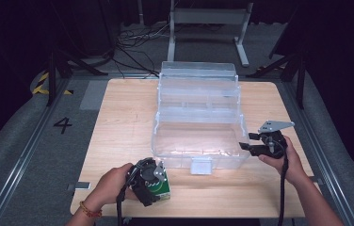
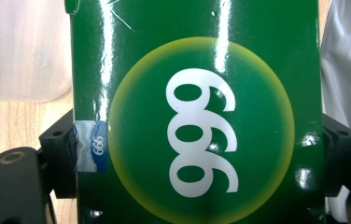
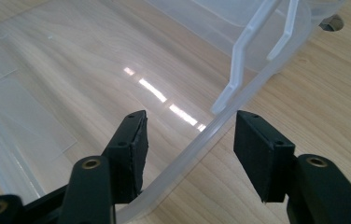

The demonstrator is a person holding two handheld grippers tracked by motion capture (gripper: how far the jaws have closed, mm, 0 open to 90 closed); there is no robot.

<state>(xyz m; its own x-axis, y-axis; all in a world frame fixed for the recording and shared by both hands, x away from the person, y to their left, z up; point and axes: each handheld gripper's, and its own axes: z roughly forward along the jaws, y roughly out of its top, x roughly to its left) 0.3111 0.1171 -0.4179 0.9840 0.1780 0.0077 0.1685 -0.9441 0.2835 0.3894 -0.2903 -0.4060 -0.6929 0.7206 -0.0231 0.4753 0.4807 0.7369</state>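
Two grippers work: left gripper (image 1: 158,181) pinches the green carton (image 1: 162,186) on the table (image 1: 118,122); right gripper (image 3: 190,144), spread, straddles the clear box (image 1: 198,117) rim.

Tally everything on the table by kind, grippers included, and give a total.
Green box: 1
Clear plastic organiser box: 1
Grippers: 2, the left gripper shut on the green box, the right gripper open astride the organiser's rim
Total: 4
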